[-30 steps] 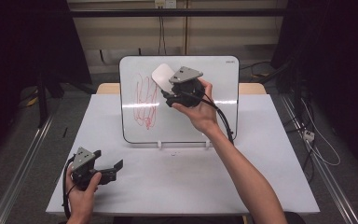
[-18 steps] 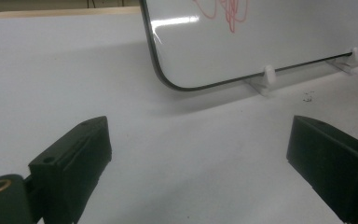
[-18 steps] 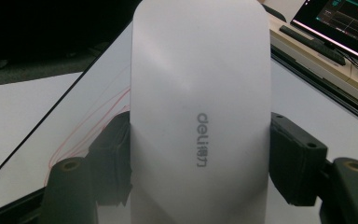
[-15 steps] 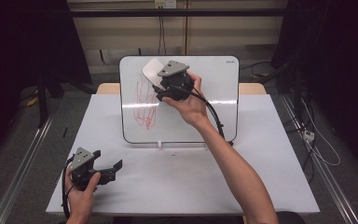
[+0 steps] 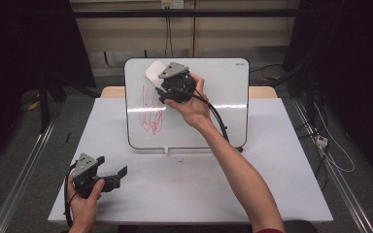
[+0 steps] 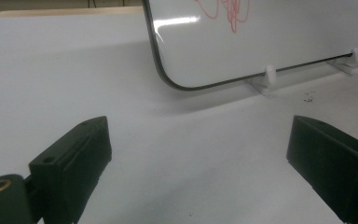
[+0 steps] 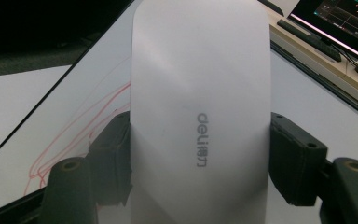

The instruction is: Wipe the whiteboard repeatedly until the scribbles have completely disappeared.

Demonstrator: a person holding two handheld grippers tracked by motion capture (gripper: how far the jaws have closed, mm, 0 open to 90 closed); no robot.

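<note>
In the high view a whiteboard is seen propped upright at the centre of the frame on a white table, with a red scribble on its left half. At the board's upper left the right claw is held against the surface, clenched on a white eraser that lies just above the scribble. The right gripper view adds what is lost from above: the eraser is gripped between both black jaws at its two long sides, grey lettering is printed on its back, and red lines run beneath it at lower left. A lit monitor is caught at that view's upper right. At the lower left of the high view the left claw rests low over the table. Its jaws are shown spread wide with nothing between them in the left gripper view, which also takes in the board's lower corner and small white feet.
</note>
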